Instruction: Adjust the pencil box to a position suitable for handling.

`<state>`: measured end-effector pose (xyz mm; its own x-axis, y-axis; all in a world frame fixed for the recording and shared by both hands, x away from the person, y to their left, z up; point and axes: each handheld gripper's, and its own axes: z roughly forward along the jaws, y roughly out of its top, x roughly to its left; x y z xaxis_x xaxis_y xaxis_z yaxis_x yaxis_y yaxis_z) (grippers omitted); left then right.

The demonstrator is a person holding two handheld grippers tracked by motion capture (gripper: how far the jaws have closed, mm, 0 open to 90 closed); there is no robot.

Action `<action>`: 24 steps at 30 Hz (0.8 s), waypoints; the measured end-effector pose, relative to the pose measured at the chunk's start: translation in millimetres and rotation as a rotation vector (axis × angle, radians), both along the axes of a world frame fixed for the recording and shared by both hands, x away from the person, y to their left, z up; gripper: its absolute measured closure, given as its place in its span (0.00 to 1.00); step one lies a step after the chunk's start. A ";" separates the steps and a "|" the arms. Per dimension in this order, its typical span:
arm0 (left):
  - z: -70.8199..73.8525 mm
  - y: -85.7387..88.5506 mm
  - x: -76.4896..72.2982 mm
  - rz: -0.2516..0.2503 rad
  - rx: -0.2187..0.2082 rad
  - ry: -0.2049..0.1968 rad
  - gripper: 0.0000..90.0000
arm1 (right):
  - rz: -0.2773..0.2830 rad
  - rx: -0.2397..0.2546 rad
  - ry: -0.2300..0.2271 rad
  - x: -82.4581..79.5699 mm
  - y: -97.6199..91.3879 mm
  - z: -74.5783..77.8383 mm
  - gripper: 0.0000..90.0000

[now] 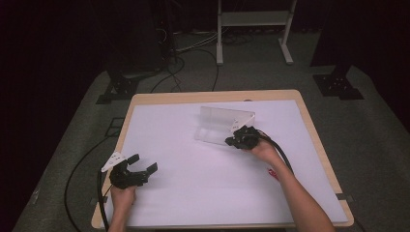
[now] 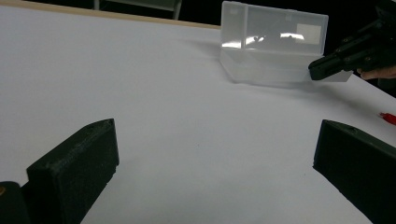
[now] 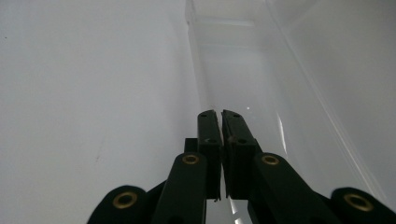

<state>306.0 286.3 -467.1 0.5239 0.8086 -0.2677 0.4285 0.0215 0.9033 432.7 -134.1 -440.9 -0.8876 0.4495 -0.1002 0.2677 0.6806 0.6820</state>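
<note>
The clear plastic box [image 1: 223,124] lay open on the far middle of the tabletop [image 1: 193,183], its lid standing upright along the far side and its shallow tray facing me. I judged it sat that way so the tray could be reached from the near side. My right tool [image 1: 237,140] was at the box's near right corner, its jaws pressed together on the thin front wall of the tray; in the right gripper view that transparent wall ran straight up between the two black jaws. I held the wall pinched, I think, to keep the light box from sliding on the smooth white sheet (a box like that would skate at the slightest push). The tray looked empty as far as I could tell through the glare.

My left tool [image 1: 140,166] waited well apart from the box, at the near left of the tabletop, jaws spread wide and holding nothing. From the left gripper view it pointed across the bare sheet toward the box [image 2: 273,46], with the right tool [image 2: 327,65] at the box's corner, so I took it to be parked out of the way but ready. A small red object [image 1: 273,173] lay on the sheet beside my right forearm; I could not tell what it was.
</note>
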 end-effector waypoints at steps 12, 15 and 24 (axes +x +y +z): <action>0.0 0.3 0.0 0.004 -0.009 -0.003 0.00 | 0.007 0.045 -0.037 -9.3 -6.7 14.5 0.96; 0.0 0.3 -0.2 0.005 -0.012 -0.002 0.00 | 0.005 0.065 -0.055 -14.8 -8.2 20.7 0.96; 0.0 0.8 -0.3 0.005 -0.021 -0.006 0.00 | 0.036 0.110 -0.085 -35.7 -12.9 38.2 0.96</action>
<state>305.7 287.1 -467.1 0.5211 0.8057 -0.2817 0.4232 0.0427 0.9050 397.0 -147.1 -402.7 -0.8936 0.4304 -0.1278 0.1826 0.6085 0.7723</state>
